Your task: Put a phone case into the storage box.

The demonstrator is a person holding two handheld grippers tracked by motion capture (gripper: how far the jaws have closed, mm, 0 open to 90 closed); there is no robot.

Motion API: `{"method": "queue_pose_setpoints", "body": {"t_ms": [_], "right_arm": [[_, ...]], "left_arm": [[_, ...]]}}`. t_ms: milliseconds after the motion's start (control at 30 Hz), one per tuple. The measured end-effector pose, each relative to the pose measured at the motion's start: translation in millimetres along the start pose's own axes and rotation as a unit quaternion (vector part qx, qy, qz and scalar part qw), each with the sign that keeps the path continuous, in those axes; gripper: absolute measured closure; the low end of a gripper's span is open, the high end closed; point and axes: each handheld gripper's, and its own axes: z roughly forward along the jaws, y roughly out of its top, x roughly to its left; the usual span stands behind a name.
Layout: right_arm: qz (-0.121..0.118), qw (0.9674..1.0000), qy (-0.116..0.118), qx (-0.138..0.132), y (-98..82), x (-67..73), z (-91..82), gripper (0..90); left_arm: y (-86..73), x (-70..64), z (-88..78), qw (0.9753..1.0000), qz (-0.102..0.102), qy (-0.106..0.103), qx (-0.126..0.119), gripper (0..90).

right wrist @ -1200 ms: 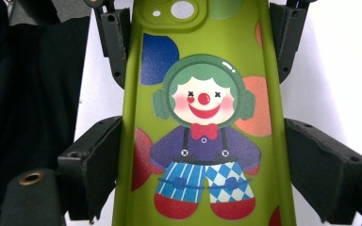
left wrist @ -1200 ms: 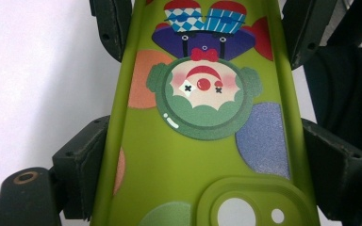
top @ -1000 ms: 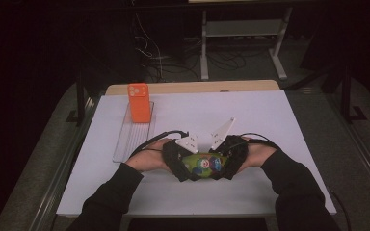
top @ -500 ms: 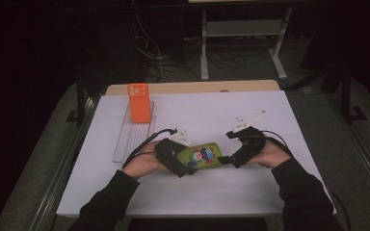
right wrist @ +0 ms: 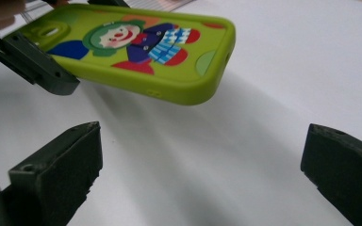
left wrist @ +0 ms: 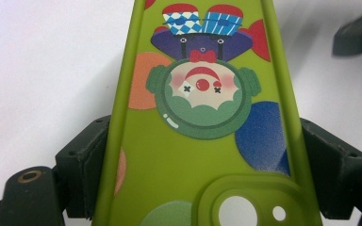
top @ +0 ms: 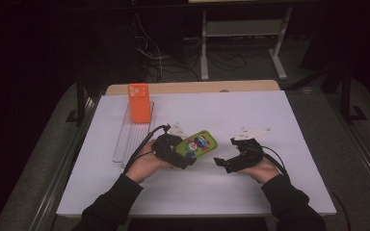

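A green phone case (top: pixel 201 143) printed with a clown is held just above the white table, my left gripper (top: pixel 185 152) shut on its two long edges near the camera cut-out. In the left gripper view the case (left wrist: pixel 202 117) runs away between both pads (left wrist: pixel 82 165). My right gripper (top: pixel 226 152) is a short way to the right of the case and open. Its jaws have just been opening and nothing is between them. The right gripper view has the case (right wrist: pixel 122 47) ahead of and above the gripper (right wrist: pixel 202 174).
An orange phone case (top: pixel 138 102) stands upright at the far end of a clear ribbed rack (top: pixel 131 137), left of my left hand. The white table top (top: pixel 279 120) ends at a wooden strip (top: pixel 197 87) at the back. Dark floor and cables lie beyond.
My right gripper, close against the green case a second ago, has drawn away to the right and a little down. The left gripper has kept the case and barely moved.
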Motion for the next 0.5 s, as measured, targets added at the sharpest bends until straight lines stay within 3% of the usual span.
{"method": "queue_pose_setpoints", "body": {"t_ms": [133, 233, 267, 367, 400, 433, 467, 500], "right_arm": [[-0.019, 0.9996, -0.02, 0.004, -2.1, 3.7, 7.6, 0.0], [-0.058, 0.9966, -0.058, 0.004, -2.0, 10.7, 9.5, 0.0], [-0.086, 0.9932, -0.078, 0.0, -1.8, 13.7, 10.1, 0.0], [-0.121, 0.9873, -0.102, 0.001, -1.6, 22.5, 11.0, 0.0], [-0.13, 0.9855, -0.109, 0.0, -1.5, 24.6, 11.3, 0.0], [-0.146, 0.982, -0.12, -0.002, -1.5, 26.6, 11.9, 0.0], [-0.171, 0.976, -0.134, -0.002, -1.9, 29.2, 12.5, 0.0], [-0.193, 0.9706, -0.144, -0.003, -2.3, 31.3, 12.7, 0.0]], "left_arm": [[0.1, -0.1, 0.0, 1.0, -0.005, -0.001, 0.0, 15.5], [0.0, 0.0, 0.1, 1.0, -0.004, -0.002, 0.0, 15.5], [0.1, 0.0, 0.1, 1.0, -0.005, -0.003, 0.001, 15.5], [0.2, -1.4, 1.0, 1.0, -0.009, -0.004, 0.0, 15.5], [0.1, -3.3, 2.5, 0.9997, -0.02, -0.005, -0.01, 15.5], [0.2, -3.5, 2.8, 0.9998, -0.019, -0.003, -0.01, 15.5], [0.6, -0.8, 1.0, 1.0, 0.003, -0.002, 0.004, 15.5], [0.6, -0.8, 1.1, 1.0, 0.003, -0.003, 0.004, 15.5]]}}
